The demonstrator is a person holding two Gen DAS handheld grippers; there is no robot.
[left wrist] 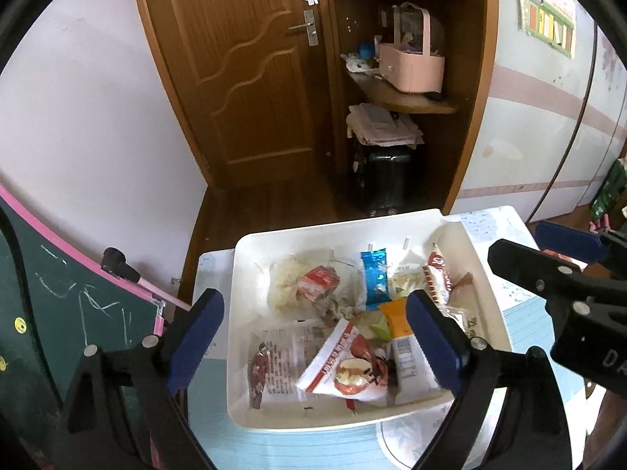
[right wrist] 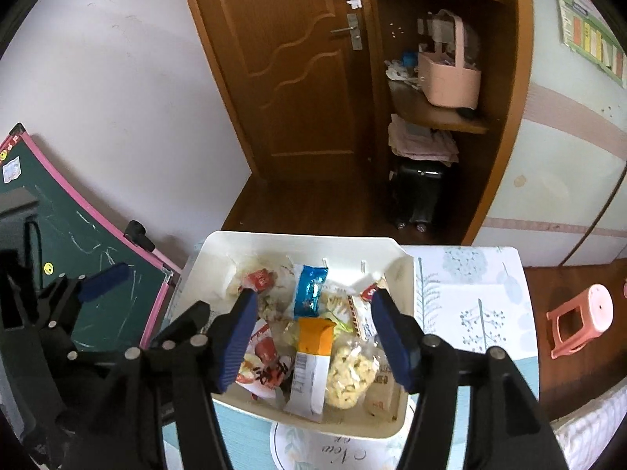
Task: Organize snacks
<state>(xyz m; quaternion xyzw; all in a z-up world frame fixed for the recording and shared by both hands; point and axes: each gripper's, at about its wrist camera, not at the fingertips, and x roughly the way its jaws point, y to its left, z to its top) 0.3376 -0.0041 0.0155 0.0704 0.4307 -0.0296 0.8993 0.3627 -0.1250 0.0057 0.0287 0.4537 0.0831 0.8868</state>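
Observation:
A white square tray point(left wrist: 250, 258) on the table holds several snack packets: a blue packet point(left wrist: 374, 278), an orange-and-white packet point(left wrist: 399, 333), a red-and-white packet point(left wrist: 345, 368) and a clear packet with a dark snack point(left wrist: 274, 364). My left gripper point(left wrist: 313, 337) is open and empty, above the tray's near half. My right gripper point(right wrist: 313, 337) is open and empty over the tray point(right wrist: 243, 243), straddling the orange-and-white packet point(right wrist: 313, 356) and a clear bag of pale puffs point(right wrist: 350, 368). The blue packet point(right wrist: 311, 290) lies beyond. The right gripper also shows in the left wrist view point(left wrist: 548, 262).
The tray sits on a small table with a leaf-print cloth point(right wrist: 470, 293). A green chalkboard with pink frame point(right wrist: 78, 243) leans at the left. A wooden door point(right wrist: 294, 58), shelves with a pink basket point(right wrist: 448, 78), a black suitcase point(right wrist: 419, 192) and a pink stool point(right wrist: 584, 317) stand around.

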